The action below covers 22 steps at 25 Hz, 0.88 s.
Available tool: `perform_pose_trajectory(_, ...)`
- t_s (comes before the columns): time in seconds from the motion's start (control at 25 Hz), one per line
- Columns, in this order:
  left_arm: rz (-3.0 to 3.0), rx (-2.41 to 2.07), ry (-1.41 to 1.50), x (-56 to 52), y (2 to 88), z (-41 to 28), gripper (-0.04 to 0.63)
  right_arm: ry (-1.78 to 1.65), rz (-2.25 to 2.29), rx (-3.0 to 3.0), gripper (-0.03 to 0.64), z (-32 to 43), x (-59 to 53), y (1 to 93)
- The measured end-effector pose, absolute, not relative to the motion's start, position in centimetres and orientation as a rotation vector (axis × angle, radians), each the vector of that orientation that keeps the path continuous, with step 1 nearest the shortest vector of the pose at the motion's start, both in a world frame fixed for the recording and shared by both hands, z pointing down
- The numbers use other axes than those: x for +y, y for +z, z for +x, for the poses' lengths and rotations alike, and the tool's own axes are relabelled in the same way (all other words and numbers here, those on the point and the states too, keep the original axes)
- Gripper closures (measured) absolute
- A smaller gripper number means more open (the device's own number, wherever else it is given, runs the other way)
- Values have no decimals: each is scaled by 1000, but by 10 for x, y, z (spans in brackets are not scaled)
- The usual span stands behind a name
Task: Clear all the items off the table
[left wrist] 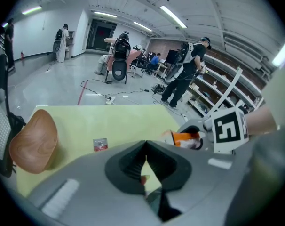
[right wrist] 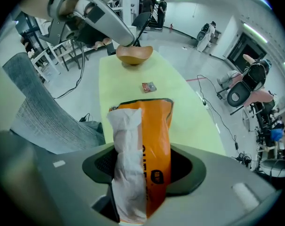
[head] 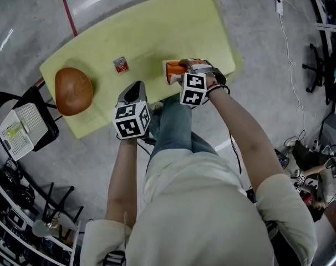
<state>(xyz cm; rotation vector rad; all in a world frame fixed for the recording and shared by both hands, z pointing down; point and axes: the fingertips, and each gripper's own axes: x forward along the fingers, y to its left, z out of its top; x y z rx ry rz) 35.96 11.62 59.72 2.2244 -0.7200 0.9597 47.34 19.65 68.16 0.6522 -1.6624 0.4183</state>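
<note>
Hanging in the right gripper (right wrist: 145,173) is an orange snack packet (right wrist: 154,145) with a crumpled white tissue (right wrist: 128,164) pressed against its left face. The jaws stand fairly wide and clamp the two together across the packet's lower part. The bundle sits over the near edge of the yellow-green table (head: 173,26), right of the middle, and it looks to be clear of the top.

The packet seems light and soft, a thin film that will crease and give under the pads, and probably a bit slippery. The tissue is lighter and only pinched in alongside, so I'd judge it the piece most likely to slide out if the grip loosens. Holding across the full width, as here, seems the safest place.

Further left, near the middle of the table, lies a small red sachet (head: 120,65). It is flat and flimsy, so it will likely need a pinch at one edge. At the far left end rests a wooden bowl (head: 74,91), stiff and heavier, best taken by its rim.

The left gripper (left wrist: 145,164) hovers at the near edge, left of the packet, with its jaws closed together. I see nothing held, only a tiny reddish speck at the seam that I can't identify.
</note>
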Motion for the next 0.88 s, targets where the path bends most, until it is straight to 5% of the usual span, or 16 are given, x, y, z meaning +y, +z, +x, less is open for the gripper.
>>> perform_pose_trajectory(0.88, 2334, -650, 974, 147, 532, 301, 586, 432, 847, -1624, 341, 418, 229, 595)
